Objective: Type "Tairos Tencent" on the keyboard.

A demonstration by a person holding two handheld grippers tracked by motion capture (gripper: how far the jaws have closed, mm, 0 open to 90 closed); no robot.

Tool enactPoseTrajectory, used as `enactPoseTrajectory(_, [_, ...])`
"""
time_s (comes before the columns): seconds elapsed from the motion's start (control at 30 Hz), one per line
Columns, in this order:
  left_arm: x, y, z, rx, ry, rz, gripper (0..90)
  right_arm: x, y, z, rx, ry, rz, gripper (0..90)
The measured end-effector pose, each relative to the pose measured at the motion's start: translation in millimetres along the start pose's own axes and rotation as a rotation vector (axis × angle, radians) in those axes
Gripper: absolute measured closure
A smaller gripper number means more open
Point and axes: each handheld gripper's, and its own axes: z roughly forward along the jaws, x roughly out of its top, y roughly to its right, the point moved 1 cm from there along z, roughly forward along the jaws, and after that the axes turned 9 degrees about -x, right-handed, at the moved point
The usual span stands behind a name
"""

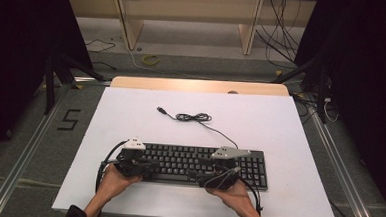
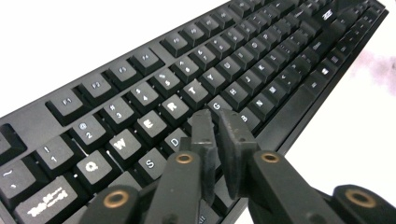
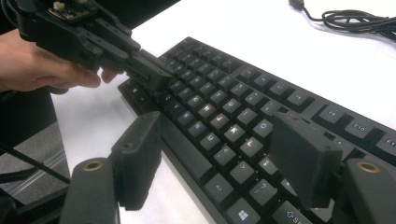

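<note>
A black keyboard [image 1: 178, 155] lies across the near part of the white tabletop [image 1: 130, 115]. My left gripper [image 1: 154, 164] hangs over its left half; in the left gripper view its jaws stand almost together, only a thin slit between them, with the tips [image 2: 216, 116] just above the F and G keys and nothing between them. The right gripper view shows that same gripper [image 3: 161, 77] low over the keys, a hand behind it. My right gripper [image 3: 219, 140] is open wide over the lower rows and the keyboard's near edge, holding nothing. In the high view it [image 1: 197, 175] points left.
The keyboard's black cable [image 1: 193, 117] runs in a loose bundle to a USB plug [image 1: 161, 109] on the far part of the table. A wooden strip [image 1: 197, 85] edges the back. Metal rails [image 1: 23, 154] flank the table; loose wires [image 1: 280, 33] lie on the floor behind.
</note>
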Motion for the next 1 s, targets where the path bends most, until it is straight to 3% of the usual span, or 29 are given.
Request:
enactPoseTrajectory(0.27, [1.6, 0.3, -3.6, -0.005, 0.033, -0.006, 77.0, -0.1, 0.0, 0.2, 0.002, 0.000, 0.000, 34.8])
enactPoseTrajectory(0.57, [3.7, -2.0, -8.8, -0.009, 0.056, -0.012, 63.6, -0.1, -0.1, 0.2, 0.003, 0.003, 0.001, 34.7])
enactPoseTrajectory(0.73, [5.0, -4.9, -11.8, 0.008, 0.082, -0.052, 52.1, -0.1, -0.2, 0.5, 0.005, 0.001, 0.002, 34.6])
enactPoseTrajectory(1.0, [5.6, -8.6, -14.0, 0.034, 0.096, -0.071, 41.0, -0.1, -0.4, 0.6, 0.005, 0.002, 0.001, 34.5])
